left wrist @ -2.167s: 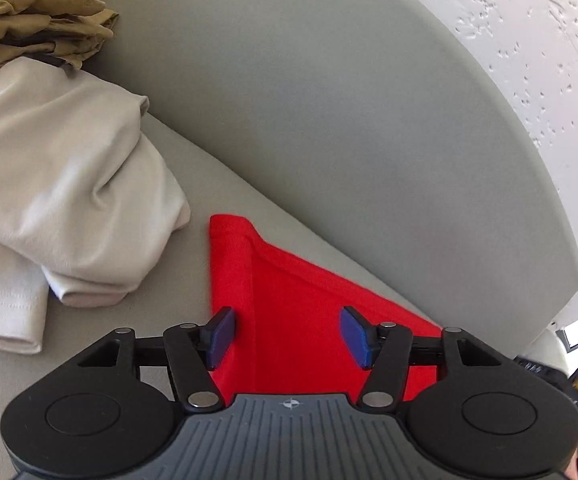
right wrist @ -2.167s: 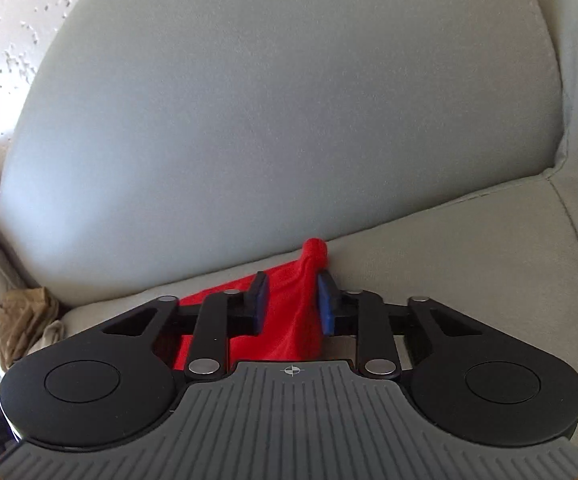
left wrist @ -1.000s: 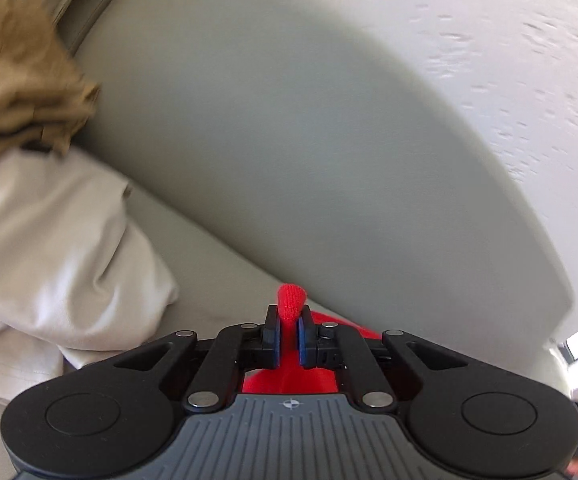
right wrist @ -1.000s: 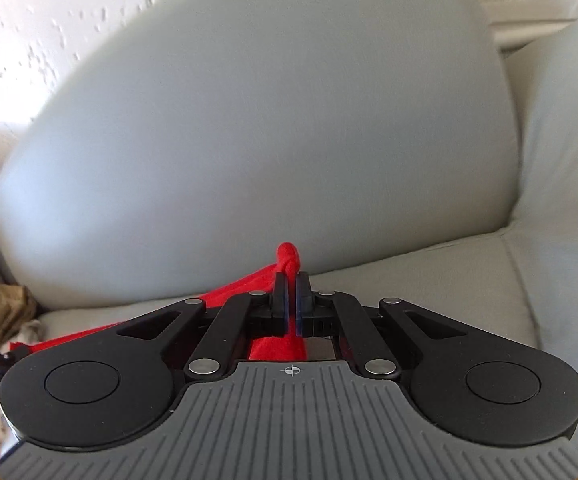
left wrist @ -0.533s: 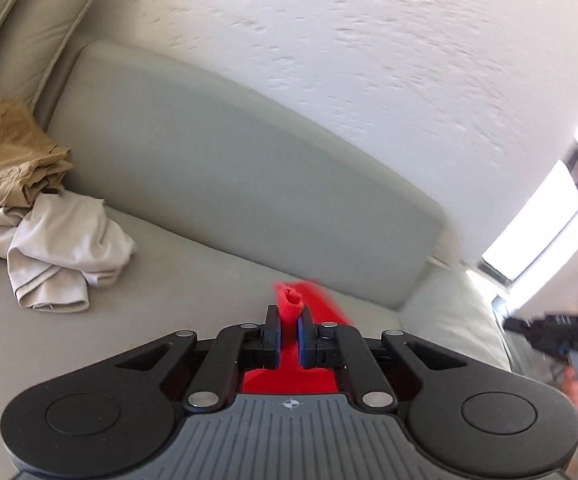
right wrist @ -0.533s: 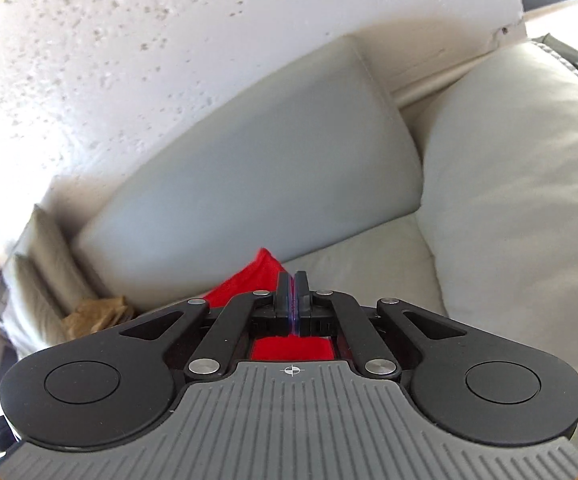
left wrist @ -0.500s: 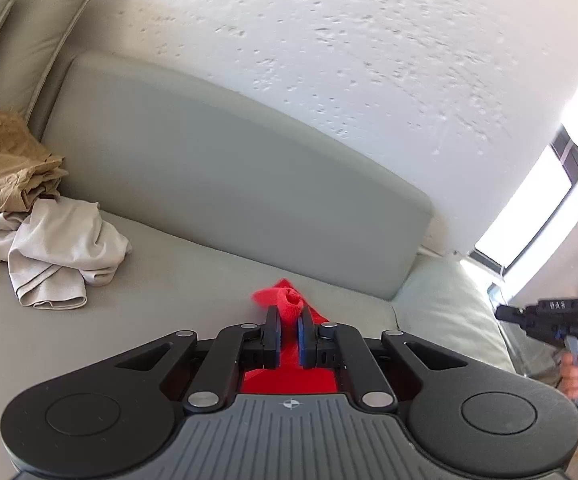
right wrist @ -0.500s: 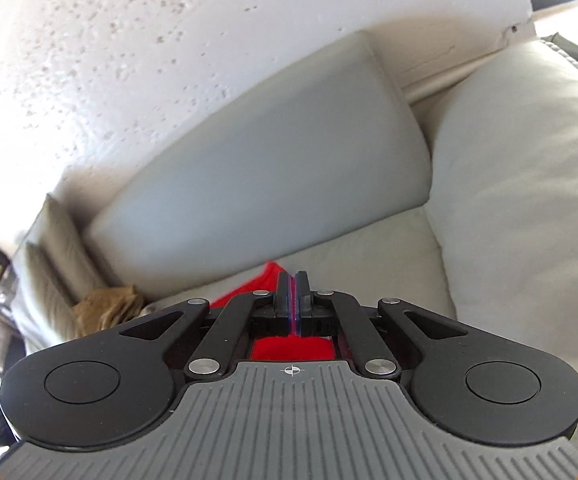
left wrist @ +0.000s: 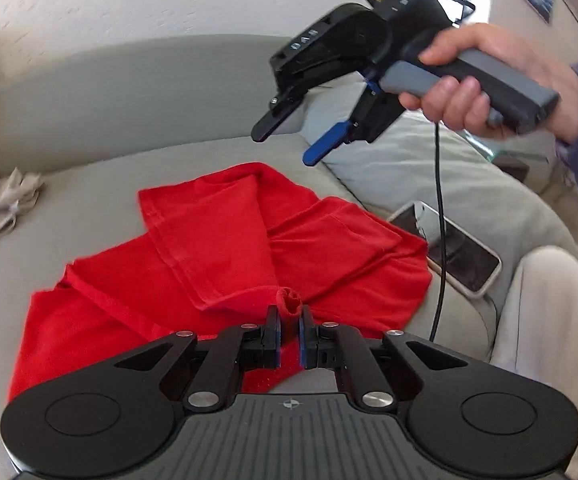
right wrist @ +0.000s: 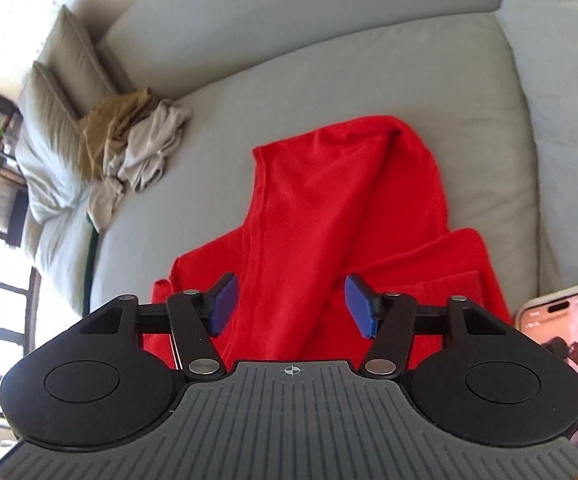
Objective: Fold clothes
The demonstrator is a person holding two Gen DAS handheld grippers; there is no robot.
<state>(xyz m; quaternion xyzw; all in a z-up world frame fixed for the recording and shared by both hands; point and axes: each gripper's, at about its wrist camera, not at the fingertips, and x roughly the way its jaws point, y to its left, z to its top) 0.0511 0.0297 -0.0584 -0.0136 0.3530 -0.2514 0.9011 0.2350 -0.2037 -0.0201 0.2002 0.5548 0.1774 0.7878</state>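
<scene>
A red garment (left wrist: pixel 217 248) lies loosely folded over itself on the grey sofa seat (left wrist: pixel 89 200). My left gripper (left wrist: pixel 289 326) is shut on a bunched edge of the red cloth at its near side. In the left wrist view my right gripper (left wrist: pixel 285 144) hangs in the air above the garment's far right, held by a hand (left wrist: pixel 489 80). In its own view the right gripper (right wrist: pixel 289 306) has its jaws opening, spread wide above the red garment (right wrist: pixel 349 200), with its pads off the cloth.
A heap of beige and tan clothes (right wrist: pixel 129 148) lies at the sofa's left end beside two cushions (right wrist: pixel 49 92). A phone (left wrist: pixel 449 252) lies on the seat right of the garment, also seen as the phone (right wrist: pixel 561 360). A cable (left wrist: pixel 439 208) hangs from the right gripper. A trouser leg (left wrist: pixel 549 340) is at right.
Both grippers pulled back from the backrest, dragging the red garment over itself. The right gripper has let go of the cloth and spread its jaws. The left still pinches it.
</scene>
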